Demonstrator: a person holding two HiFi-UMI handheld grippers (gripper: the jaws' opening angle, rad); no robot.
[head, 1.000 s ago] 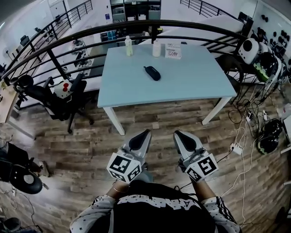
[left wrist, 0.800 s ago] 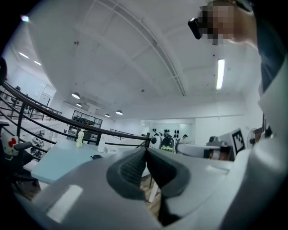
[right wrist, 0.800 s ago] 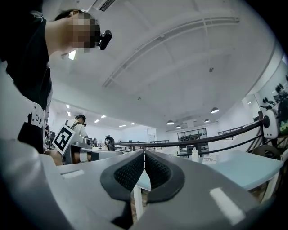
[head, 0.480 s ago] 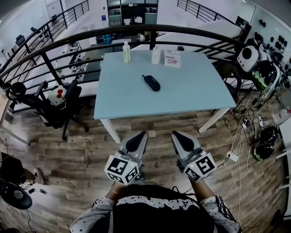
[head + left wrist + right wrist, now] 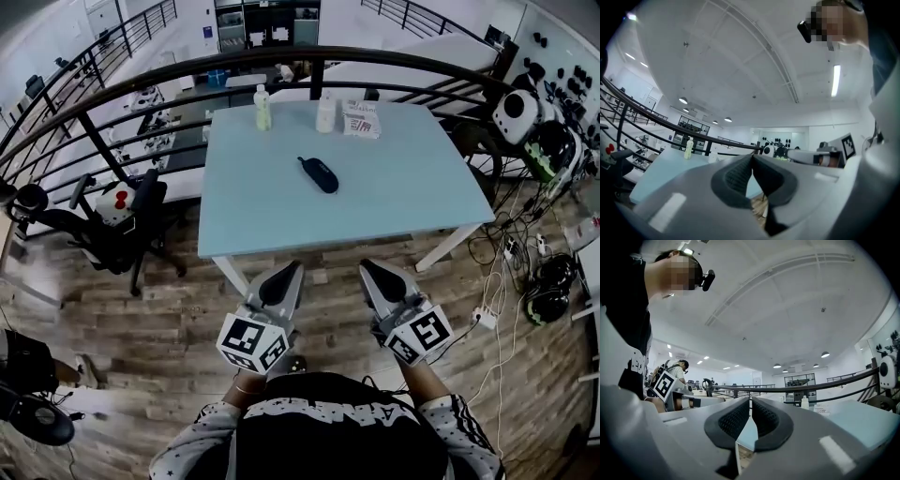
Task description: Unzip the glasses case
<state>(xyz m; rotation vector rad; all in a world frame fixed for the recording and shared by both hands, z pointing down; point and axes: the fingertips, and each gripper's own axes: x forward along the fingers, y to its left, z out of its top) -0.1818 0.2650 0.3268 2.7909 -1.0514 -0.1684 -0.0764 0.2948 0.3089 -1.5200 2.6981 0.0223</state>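
Note:
A dark oval glasses case [image 5: 318, 174] lies zipped near the middle of the pale blue table [image 5: 403, 197]. My left gripper [image 5: 293, 268] and right gripper [image 5: 366, 266] are held side by side over the wooden floor, short of the table's near edge and well away from the case. Both point level towards the table. In the left gripper view the jaws [image 5: 752, 157] meet at the tips with nothing between them. In the right gripper view the jaws [image 5: 750, 401] are likewise together and empty. The case does not show in either gripper view.
At the table's far edge stand a pale green bottle [image 5: 263, 107], a white bottle [image 5: 325, 114] and a small printed box [image 5: 361, 120]. A dark curved railing [image 5: 281, 58] runs behind the table. An office chair [image 5: 117, 220] stands left; cables and a power strip [image 5: 485, 317] lie right.
Both grippers have moved forward together towards the table's near edge, and the table and case now sit closer in the head view. The jaws stay shut.

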